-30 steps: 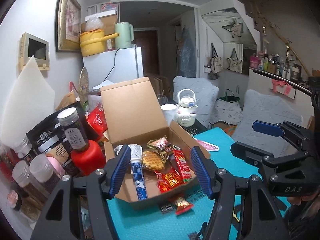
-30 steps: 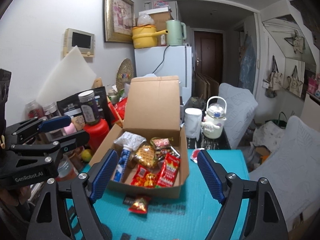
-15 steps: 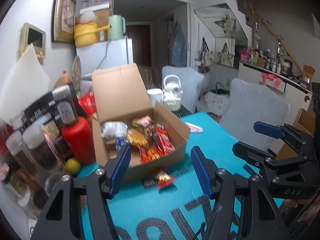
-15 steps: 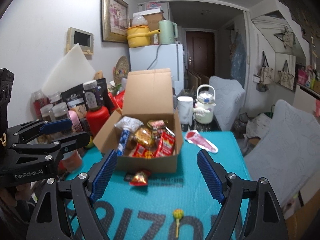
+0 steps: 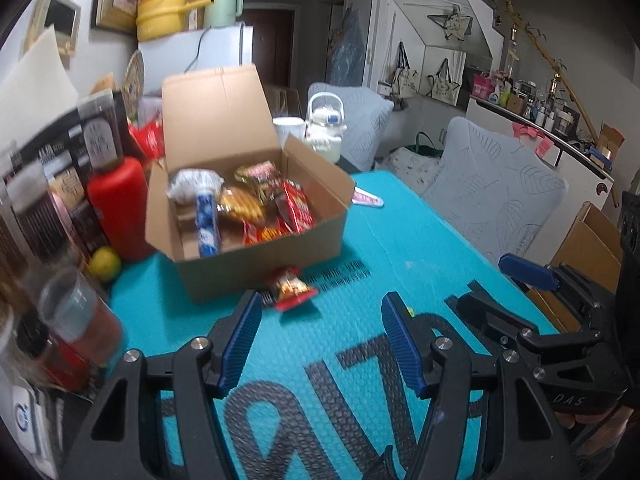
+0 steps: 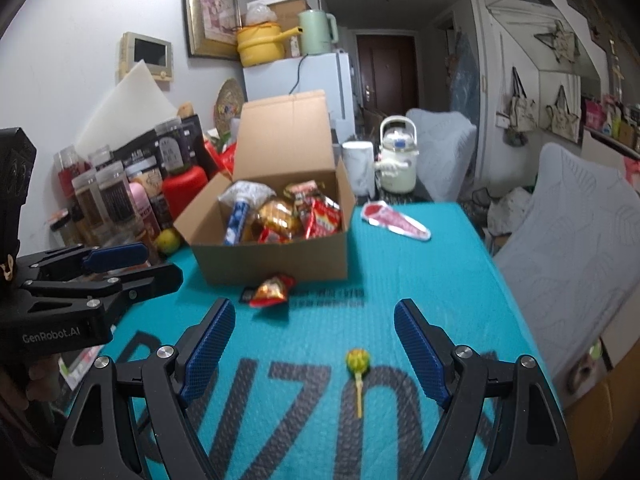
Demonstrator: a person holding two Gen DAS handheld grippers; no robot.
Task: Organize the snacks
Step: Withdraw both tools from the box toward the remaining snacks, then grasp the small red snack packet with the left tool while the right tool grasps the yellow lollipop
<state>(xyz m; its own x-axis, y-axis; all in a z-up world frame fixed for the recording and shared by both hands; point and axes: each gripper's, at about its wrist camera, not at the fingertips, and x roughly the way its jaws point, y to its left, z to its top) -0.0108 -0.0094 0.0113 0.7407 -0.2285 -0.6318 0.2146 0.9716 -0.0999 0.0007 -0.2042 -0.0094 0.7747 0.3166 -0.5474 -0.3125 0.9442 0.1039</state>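
Moved: both claws have dropped lower and pulled back from the box since a second ago, so way more of the teal surface [image 6: 420, 280] shows now and the lollipop has come into view.
Left claw [image 5: 320, 340]: jaws apart, nothing between them, hanging over the surface.
Right claw [image 6: 316, 344]: jaws spread wider, also empty.
Box: cardboard box [image 6: 276, 256] sits ahead of both claws, lid up, already stuffed with packets, looks like most of the job is done.
Red packet: small red snack packet [image 5: 290, 288] lies loose just in front of the box, just ahead of the left claw's tips.
Lollipop: lollipop [image 6: 357, 362] lies flat between the right claw's jaws but past their tips, not touched.
Pink wrapper: pink wrapper [image 6: 396, 222] lies further out, right of the box, well ahead of the right claw.
Left to do: I'd guess those three loose bits still need boxing.
Hard to see: left edge of the left view is motion-smeared, so the jars [image 5: 76, 316] there are mush; packet labels unreadable.
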